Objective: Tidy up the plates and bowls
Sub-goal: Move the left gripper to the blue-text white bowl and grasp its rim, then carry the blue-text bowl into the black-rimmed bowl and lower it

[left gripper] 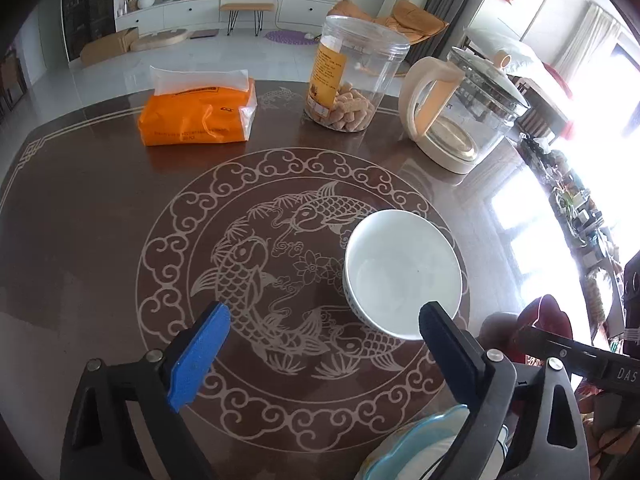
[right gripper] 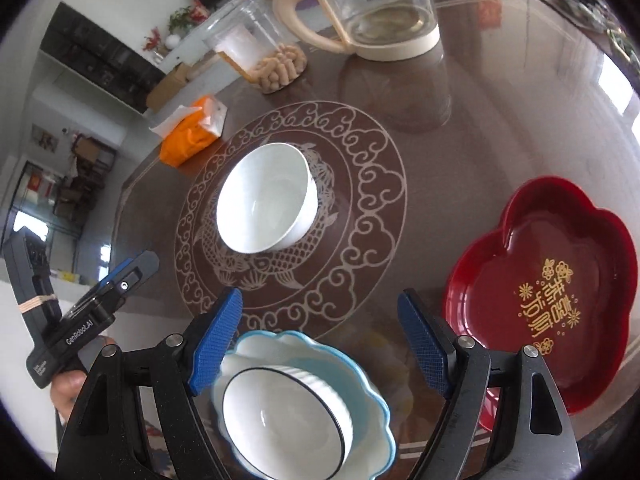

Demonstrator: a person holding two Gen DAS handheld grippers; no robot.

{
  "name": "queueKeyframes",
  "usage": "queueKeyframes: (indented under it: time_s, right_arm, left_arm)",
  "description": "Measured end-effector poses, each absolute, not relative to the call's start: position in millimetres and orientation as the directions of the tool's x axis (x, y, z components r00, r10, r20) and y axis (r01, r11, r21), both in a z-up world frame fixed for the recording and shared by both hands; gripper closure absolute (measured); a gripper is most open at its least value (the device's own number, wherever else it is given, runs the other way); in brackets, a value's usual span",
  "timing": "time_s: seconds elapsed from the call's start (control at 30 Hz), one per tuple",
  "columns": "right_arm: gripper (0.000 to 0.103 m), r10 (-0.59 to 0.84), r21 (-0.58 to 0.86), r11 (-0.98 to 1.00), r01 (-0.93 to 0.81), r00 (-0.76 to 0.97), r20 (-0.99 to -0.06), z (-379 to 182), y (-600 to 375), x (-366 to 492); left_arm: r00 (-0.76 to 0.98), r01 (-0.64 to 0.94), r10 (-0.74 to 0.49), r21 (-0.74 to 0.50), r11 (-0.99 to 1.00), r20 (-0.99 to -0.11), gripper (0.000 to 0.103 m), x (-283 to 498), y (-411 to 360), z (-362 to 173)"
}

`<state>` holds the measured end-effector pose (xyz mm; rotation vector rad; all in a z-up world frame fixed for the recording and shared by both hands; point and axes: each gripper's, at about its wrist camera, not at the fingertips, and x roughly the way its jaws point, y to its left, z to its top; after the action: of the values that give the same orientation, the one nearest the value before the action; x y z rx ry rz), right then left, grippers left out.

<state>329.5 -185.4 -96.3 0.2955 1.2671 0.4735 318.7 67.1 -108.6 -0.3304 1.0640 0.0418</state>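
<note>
A plain white bowl (left gripper: 402,272) (right gripper: 266,198) stands on the fish medallion in the middle of the dark table. My left gripper (left gripper: 324,320) is open and empty, its right finger at the bowl's near rim. My right gripper (right gripper: 320,316) is open and empty above a blue-rimmed scalloped bowl (right gripper: 360,372) that holds a white black-rimmed bowl (right gripper: 286,412). That stack's edge shows in the left wrist view (left gripper: 416,436). A red flower-shaped plate (right gripper: 548,292) lies to the right.
An orange tissue pack (left gripper: 196,114) (right gripper: 192,134), a clear snack jar (left gripper: 352,76) (right gripper: 264,52) and a glass kettle (left gripper: 464,108) (right gripper: 376,12) stand at the table's far side. The left gripper's body (right gripper: 80,312) shows at the right wrist view's left.
</note>
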Motion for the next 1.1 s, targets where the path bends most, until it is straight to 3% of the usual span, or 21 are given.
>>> queueKeyframes:
  time_s: [0.13,0.2,0.27,0.33,0.4,0.47,0.5,0.57,0.8,1.1]
  right_arm:
    - [0.021,0.445,0.404,0.892,-0.202,0.235,-0.864,-99,-163,361]
    - [0.028,0.423,0.377,0.899,-0.221,0.225,-0.878,-104,-151,371]
    - [0.052,0.398,0.342,0.904,-0.256,0.214,-0.892,-107,-140,383]
    - [0.062,0.374,0.313,0.906,-0.285,0.196,-0.906,-114,-130,390]
    - [0.068,0.354,0.288,0.907,-0.308,0.184,-0.917,-122,-121,396]
    - [0.084,0.34,0.272,0.907,-0.322,0.178,-0.923,-128,-116,399]
    - [0.086,0.349,0.282,0.902,-0.326,0.171,-0.921,-131,-115,401]
    - [0.092,0.359,0.29,0.896,-0.336,0.164,-0.919,-132,-112,401]
    - [0.093,0.383,0.308,0.892,-0.331,0.188,-0.905,-120,-121,385]
    - [0.092,0.459,0.362,0.858,-0.363,0.229,-0.858,-54,-154,317]
  left_arm:
    - [0.422,-0.225,-0.103,-0.214,0.951,-0.901,0.032,350,61,-138]
    - [0.401,-0.228,-0.096,-0.201,0.953,-0.911,0.043,358,59,-148]
    - [0.393,-0.231,-0.099,-0.202,0.952,-0.914,0.055,361,58,-154]
    - [0.392,-0.231,-0.118,-0.222,0.947,-0.912,0.071,363,57,-157]
    - [0.398,-0.214,-0.137,-0.237,0.948,-0.907,0.08,363,54,-157]
    - [0.405,-0.181,-0.152,-0.242,0.953,-0.901,0.092,364,49,-154]
    - [0.408,-0.167,-0.15,-0.235,0.958,-0.901,0.098,365,45,-153]
    - [0.416,-0.163,-0.123,-0.206,0.965,-0.901,0.098,365,41,-152]
    - [0.453,-0.131,-0.139,-0.22,0.967,-0.881,0.098,345,34,-127]
    - [0.531,-0.055,-0.143,-0.202,0.978,-0.836,0.098,264,5,-60]
